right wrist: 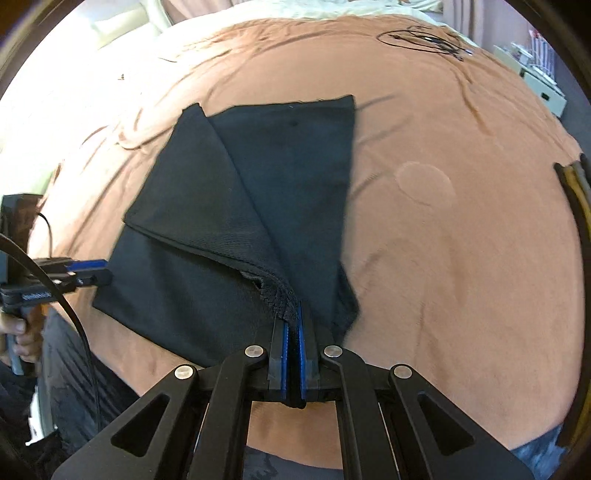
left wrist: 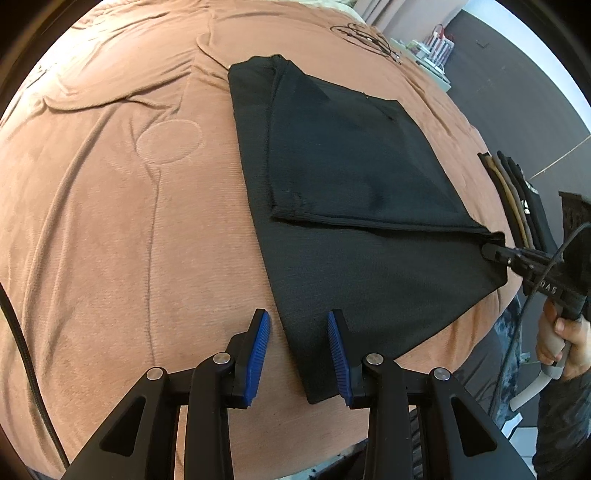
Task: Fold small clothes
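On the bed, seen from the left wrist view, a black garment (left wrist: pixel 332 192) lay spread over a rust-orange bedspread (left wrist: pixel 110 221), partly folded, with an upper layer doubled over a wider lower one. The left tongs (left wrist: pixel 299 350) hung low over the near corner of the cloth, their blue pads (left wrist: pixel 258 354) standing a moderate way apart; the corner lay between them, but the pads did not press on it. At the right edge of this view the right tongs (left wrist: pixel 493 251) pinched the fold's corner, and a hand (left wrist: pixel 557 339) gripped their pale handle. Beyond them, a stack of folded clothes (left wrist: pixel 517 192) sat near the bed's edge. A coil of black cable (left wrist: pixel 365 35) rested on the far part of the bedspread.

From the right wrist view, the right tongs (right wrist: pixel 292 332) were closed tight on a bunched edge of the black garment (right wrist: pixel 229 192), with the fabric gathered and lifted between the blue pads (right wrist: pixel 283 354). The rest of the cloth lay flat on the bedspread (right wrist: pixel 443 258), one flap turned diagonally across the other. At the left, the left tongs (right wrist: pixel 99 271) were beside the garment's edge, held by a hand (right wrist: pixel 22 332). The cable coil (right wrist: pixel 424 38) lay far back, and the clothes stack (right wrist: pixel 576 192) showed at the right rim.
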Demonstrator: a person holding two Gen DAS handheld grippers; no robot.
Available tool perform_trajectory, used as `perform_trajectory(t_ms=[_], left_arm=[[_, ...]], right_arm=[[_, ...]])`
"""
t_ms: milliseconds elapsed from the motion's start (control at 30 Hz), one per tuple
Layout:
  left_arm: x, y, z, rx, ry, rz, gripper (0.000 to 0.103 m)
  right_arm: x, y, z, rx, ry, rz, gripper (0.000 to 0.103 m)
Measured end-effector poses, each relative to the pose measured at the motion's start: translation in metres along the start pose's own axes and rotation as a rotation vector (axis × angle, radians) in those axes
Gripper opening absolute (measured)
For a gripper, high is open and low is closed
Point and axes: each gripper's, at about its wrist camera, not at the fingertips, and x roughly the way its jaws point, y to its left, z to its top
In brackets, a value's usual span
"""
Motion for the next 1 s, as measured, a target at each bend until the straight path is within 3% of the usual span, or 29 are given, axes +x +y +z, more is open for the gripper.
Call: perform_trajectory(t_ms=[200,233,300,333,367,700,833,1000], left_arm=[[0.005,0.001,0.003,0.004,0.006,-0.005,0.034],[0.004,0.002,0.002,0.000,0.005,-0.010,0.034],[0.003,0.005,0.003,-0.011,0.005,-0.025,0.034],[0.002,0.007,0.002,-0.015,0.003,-0.031,0.034],[0.001,0.009,0.002,-0.019,-0.001,-0.040,0.034],[0.002,0.019,0.002,-0.064,-0.019,-0.093,0.033],[0.005,0.029,0.000,-0.128,-0.015,-0.108,0.023],[0.004,0.035,-0.002,-0.167,-0.003,-0.112,0.020]], right_arm=[[0.001,0.029,-0.001,-0.121,0.060,-0.144,0.005],[0.001,0.034,0.001,-0.140,0.063,-0.166,0.014],[-0.001,0.043,0.005,-0.175,0.058,-0.194,0.044],[-0.002,0.048,0.006,-0.188,0.049,-0.201,0.068],[-0.003,0.055,0.007,-0.208,0.034,-0.202,0.074],[0.029,0.112,0.025,-0.325,0.062,-0.185,0.074],[0.051,0.124,0.037,-0.373,0.077,-0.186,0.074],[0.080,0.131,0.051,-0.401,0.090,-0.200,0.074]])
